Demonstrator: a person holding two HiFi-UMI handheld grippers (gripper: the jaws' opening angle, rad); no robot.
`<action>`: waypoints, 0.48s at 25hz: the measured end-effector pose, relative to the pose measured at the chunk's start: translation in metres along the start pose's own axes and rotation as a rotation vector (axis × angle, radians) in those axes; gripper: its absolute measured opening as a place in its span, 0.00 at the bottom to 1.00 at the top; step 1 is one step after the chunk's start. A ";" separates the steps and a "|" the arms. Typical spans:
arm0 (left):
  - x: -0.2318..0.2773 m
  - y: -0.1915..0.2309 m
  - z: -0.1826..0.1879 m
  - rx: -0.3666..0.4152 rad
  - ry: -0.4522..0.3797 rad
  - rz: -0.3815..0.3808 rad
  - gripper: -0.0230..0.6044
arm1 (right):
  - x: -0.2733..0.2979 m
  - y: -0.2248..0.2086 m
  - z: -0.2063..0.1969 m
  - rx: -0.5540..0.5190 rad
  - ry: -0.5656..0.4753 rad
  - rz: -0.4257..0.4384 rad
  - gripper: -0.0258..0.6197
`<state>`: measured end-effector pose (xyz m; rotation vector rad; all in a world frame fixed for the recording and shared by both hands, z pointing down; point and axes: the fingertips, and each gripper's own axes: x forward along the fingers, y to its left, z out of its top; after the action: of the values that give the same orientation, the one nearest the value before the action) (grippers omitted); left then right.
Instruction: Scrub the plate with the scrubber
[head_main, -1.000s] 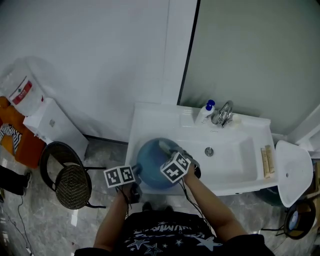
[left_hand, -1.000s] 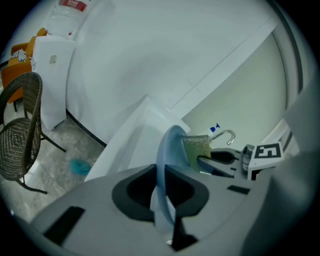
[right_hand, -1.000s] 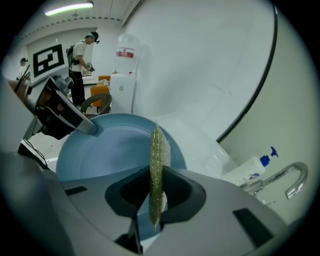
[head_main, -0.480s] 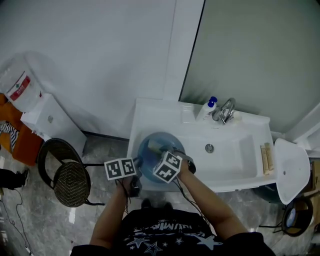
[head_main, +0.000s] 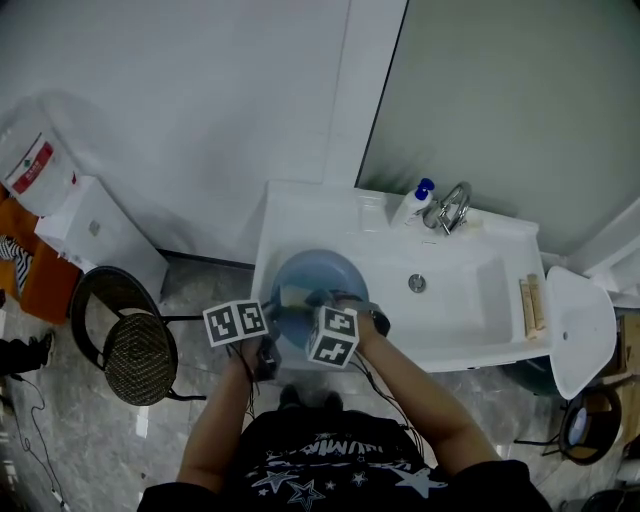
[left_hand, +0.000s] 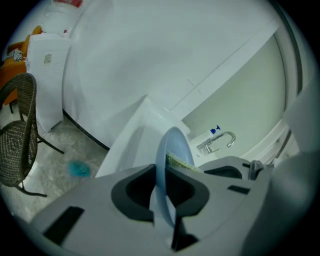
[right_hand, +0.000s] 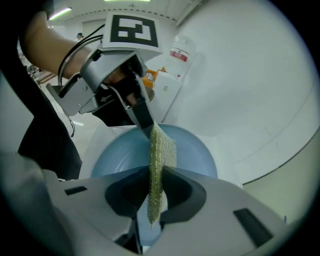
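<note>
A round blue plate (head_main: 320, 283) is held over the left end of the white sink (head_main: 470, 320). My left gripper (head_main: 268, 345) is shut on the plate's near rim; in the left gripper view the plate (left_hand: 167, 165) stands edge-on between its jaws. My right gripper (head_main: 312, 308) is shut on a yellow-green scrubber (head_main: 296, 297), which lies against the plate's face. In the right gripper view the scrubber (right_hand: 159, 165) stands upright between the jaws in front of the plate (right_hand: 195, 150), with the left gripper (right_hand: 140, 112) just beyond it.
A chrome tap (head_main: 450, 212) and a soap bottle (head_main: 412, 205) stand at the back of the sink, the drain (head_main: 416, 284) in its middle. A wicker chair (head_main: 125, 345) is on the floor to the left. A white lid (head_main: 578, 335) lies right of the sink.
The right gripper has slid the scrubber leftward and nearer across the plate. The left gripper has kept its hold on the rim, and the plate has barely moved.
</note>
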<state>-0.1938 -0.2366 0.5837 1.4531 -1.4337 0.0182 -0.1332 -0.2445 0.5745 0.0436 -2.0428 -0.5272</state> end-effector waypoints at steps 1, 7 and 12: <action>0.000 0.001 0.000 -0.008 -0.002 0.000 0.10 | -0.001 0.004 0.001 -0.025 -0.007 0.010 0.15; -0.004 0.006 0.005 -0.044 -0.028 0.003 0.10 | -0.005 0.016 -0.002 -0.173 -0.032 0.025 0.15; -0.008 0.006 0.010 -0.063 -0.049 0.003 0.10 | -0.009 0.029 0.002 -0.302 -0.070 0.020 0.15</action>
<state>-0.2065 -0.2357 0.5786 1.4086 -1.4631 -0.0610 -0.1249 -0.2153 0.5775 -0.1782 -2.0080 -0.8288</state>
